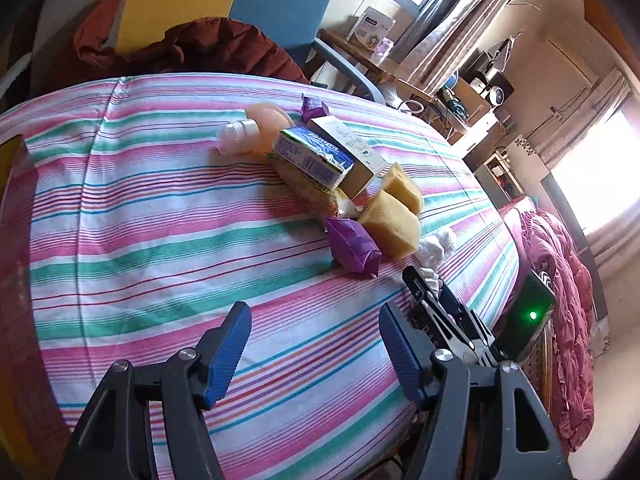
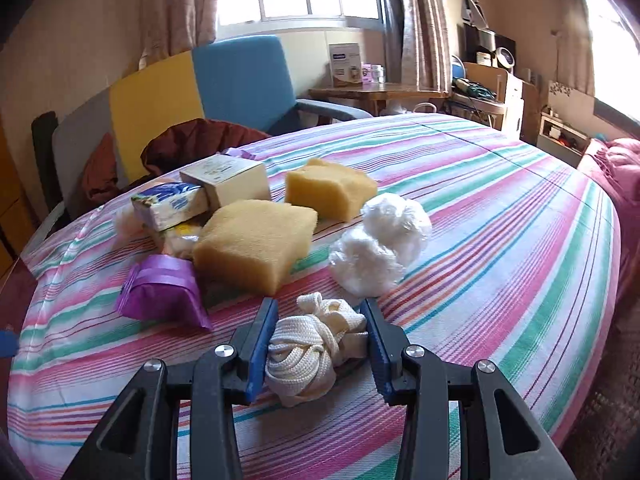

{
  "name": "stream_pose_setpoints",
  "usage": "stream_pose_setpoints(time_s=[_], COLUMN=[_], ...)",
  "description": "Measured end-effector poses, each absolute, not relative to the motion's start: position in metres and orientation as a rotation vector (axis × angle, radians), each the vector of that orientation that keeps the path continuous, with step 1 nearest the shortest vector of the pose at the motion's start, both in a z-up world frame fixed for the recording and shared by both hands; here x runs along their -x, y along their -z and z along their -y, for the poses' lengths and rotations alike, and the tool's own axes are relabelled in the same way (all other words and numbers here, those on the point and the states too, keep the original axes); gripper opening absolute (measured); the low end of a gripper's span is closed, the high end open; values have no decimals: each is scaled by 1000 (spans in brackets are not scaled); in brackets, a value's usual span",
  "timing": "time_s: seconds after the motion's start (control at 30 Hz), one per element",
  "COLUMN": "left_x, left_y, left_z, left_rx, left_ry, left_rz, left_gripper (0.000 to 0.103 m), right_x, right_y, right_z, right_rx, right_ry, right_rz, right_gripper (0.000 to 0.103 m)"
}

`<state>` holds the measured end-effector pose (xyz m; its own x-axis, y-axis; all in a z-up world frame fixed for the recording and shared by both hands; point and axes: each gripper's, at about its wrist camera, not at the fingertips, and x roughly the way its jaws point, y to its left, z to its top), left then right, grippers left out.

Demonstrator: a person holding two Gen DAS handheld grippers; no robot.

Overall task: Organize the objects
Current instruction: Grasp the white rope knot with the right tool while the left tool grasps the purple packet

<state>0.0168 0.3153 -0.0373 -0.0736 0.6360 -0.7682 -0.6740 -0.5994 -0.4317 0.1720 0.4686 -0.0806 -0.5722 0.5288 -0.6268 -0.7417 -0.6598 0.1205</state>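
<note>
Now we have the right gripper [image 2: 318,344] with its fingers around the cream cord bundle [image 2: 316,350] on the striped worktop [image 2: 500,240], near the white puffs [image 2: 384,244]. Left gripper [image 1: 314,354] hangs open, empty. Next: lift and place carefully.

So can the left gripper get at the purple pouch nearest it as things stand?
Probably yes: the left gripper is open and empty, with only bare striped cloth before the purple pouch; a sponge crowds its far side.

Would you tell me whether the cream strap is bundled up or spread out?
Bundled: the cream strap sits as a knotted wad between the right gripper fingers.
</note>
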Motion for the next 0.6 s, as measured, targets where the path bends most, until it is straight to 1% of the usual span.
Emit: stream_pose_setpoints(time_s=[0.23,0.4,0.5,0.57,0.6], left_x=[-2,9,9,7,6], left_y=[64,86,91,93,94], left_z=[-377,-400,-404,-406,-407], left_rx=[1380,1450,1431,1412,1402], left_ry=[-1718,-1632,-1621,-1634,-1643], left_rz=[22,163,216,203,192], left_gripper=[67,67,65,61,56], right_x=[-170,-171,-171,-171,-170], right_y=[82,83,84,84,84], right_z=[-470,-471,-471,-471,-471], right_rx=[713,708,707,705,704], right_ry=[-2241,-2251,-2254,-2255,-2255], right_rz=[-490,-495,-494,-494,-493], right_gripper=[44,46,46,46,46])
